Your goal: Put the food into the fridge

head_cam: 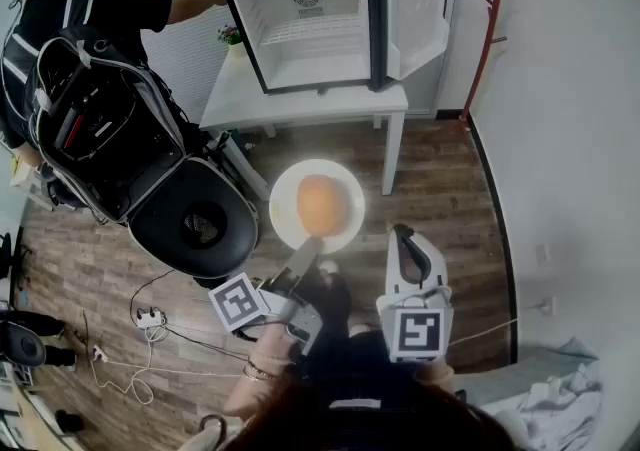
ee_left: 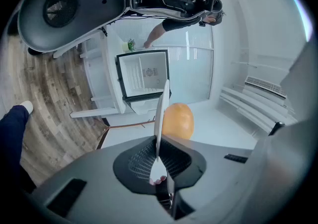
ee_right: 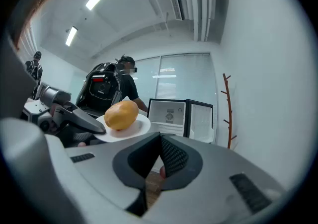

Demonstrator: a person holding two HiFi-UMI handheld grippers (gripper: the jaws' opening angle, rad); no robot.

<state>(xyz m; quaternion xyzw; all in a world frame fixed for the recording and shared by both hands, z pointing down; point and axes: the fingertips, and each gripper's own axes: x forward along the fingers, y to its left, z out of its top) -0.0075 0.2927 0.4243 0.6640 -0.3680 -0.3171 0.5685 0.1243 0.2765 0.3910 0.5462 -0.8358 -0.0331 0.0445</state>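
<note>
An orange, rounded piece of food [head_cam: 319, 203] lies on a white plate [head_cam: 286, 209] that I carry in the air above the wooden floor. My left gripper [head_cam: 306, 251] is shut on the plate's near rim. In the left gripper view the plate [ee_left: 160, 113] shows edge-on between the jaws, with the food [ee_left: 177, 120] beside it. My right gripper [head_cam: 403, 237] hangs to the right of the plate, shut and empty. The small black fridge [head_cam: 320, 24] stands open on a white table [head_cam: 235, 99] ahead, its white inside bare. The right gripper view shows the food [ee_right: 121, 114], the plate [ee_right: 141, 126] and the fridge [ee_right: 171, 113].
A person in black [head_cam: 95, 9] with an open backpack [head_cam: 95, 129] stands left of the table, an arm reaching to the fridge top. A round black cover [head_cam: 195, 219] hangs off the backpack. Cables [head_cam: 150, 319] lie on the floor. A coat rack [head_cam: 490, 29] and the wall are at right.
</note>
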